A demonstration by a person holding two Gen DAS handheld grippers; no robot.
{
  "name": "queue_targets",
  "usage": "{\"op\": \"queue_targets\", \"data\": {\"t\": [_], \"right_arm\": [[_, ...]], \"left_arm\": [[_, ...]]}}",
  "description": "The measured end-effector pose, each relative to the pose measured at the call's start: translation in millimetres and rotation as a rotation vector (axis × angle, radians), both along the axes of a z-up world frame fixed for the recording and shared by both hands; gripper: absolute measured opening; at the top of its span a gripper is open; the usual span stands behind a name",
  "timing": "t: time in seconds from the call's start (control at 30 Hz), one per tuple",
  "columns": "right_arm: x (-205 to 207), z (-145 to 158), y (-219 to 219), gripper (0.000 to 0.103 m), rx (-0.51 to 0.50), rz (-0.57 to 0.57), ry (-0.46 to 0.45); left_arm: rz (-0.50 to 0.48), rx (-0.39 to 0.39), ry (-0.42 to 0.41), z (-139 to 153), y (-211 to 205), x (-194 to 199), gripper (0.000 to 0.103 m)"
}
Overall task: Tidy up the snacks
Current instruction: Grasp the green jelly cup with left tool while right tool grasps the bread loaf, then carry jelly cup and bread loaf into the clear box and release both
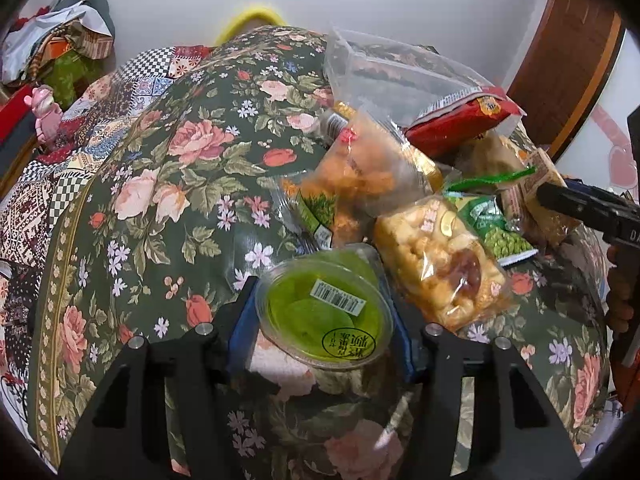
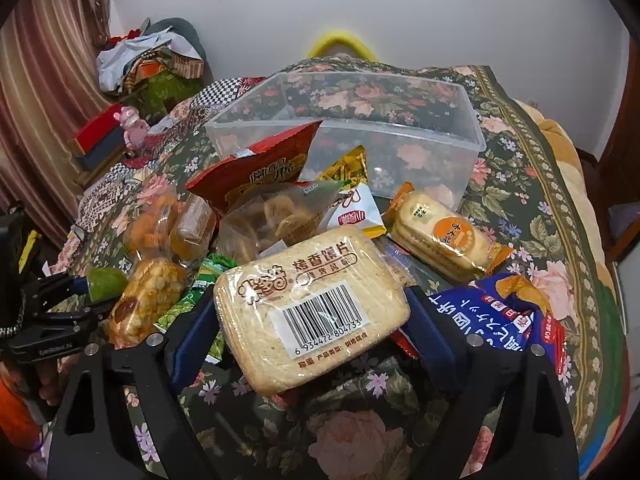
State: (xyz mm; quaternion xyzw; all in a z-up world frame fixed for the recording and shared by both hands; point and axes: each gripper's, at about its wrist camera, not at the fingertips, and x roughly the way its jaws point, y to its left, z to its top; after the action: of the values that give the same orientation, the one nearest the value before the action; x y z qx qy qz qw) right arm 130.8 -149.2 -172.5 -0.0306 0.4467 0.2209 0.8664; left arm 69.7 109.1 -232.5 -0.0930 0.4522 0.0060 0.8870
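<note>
My left gripper [image 1: 324, 316] is shut on a round clear tub of green snack [image 1: 326, 314], held above the floral cloth [image 1: 168, 184]. It also shows at the left of the right wrist view, where the tub [image 2: 106, 282] is green. My right gripper [image 2: 310, 316] is shut on a flat pack of toasted bread slices [image 2: 308, 304] with a barcode label. A heap of snack bags lies beyond: a red chip bag [image 2: 256, 172], a puffed-snack bag [image 1: 440, 268], a green pea bag [image 1: 496, 224]. An empty clear plastic bin [image 2: 468, 136] stands behind the heap.
A blue snack bag [image 2: 492, 316] and an orange-labelled biscuit pack [image 2: 444, 232] lie right of my right gripper. A pink toy [image 2: 134, 124], a red box [image 2: 98, 128] and piled clothes [image 2: 148, 56] sit at the far left by a curtain. A wooden door [image 1: 568, 52] is on the right.
</note>
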Motion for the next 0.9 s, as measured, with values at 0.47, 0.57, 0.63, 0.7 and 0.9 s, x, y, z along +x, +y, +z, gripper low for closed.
{"op": "queue_targets", "data": {"t": [0.47,0.57,0.63,0.7,0.9], "right_arm": [[-8.4,29.3,-7.5,0.084,0.026,-0.020,-0.089],[-5.7,39.5,-13.5,0.084,0.035,-0.042,-0.109],[-2.5,45.8,-17.6,0.084,0.045,-0.056,-0.120],[1.4,52.6,-22.3,0.084,0.058,-0.068,-0.133],[14.0,76.1,-29.7,0.084,0.059,-0.100,-0.205]], "left_arm": [[0.007,0.041,-0.121,56.0,-3.8,4.0,0.057],[0.004,0.036,-0.166,75.9,-6.5,12.7,0.057],[0.003,0.039,-0.196,87.2,-9.0,19.4,0.057],[-0.001,0.057,-0.227,99.4,-14.2,28.6,0.057],[-0.020,0.053,-0.288,127.8,-24.9,59.2,0.057]]}}
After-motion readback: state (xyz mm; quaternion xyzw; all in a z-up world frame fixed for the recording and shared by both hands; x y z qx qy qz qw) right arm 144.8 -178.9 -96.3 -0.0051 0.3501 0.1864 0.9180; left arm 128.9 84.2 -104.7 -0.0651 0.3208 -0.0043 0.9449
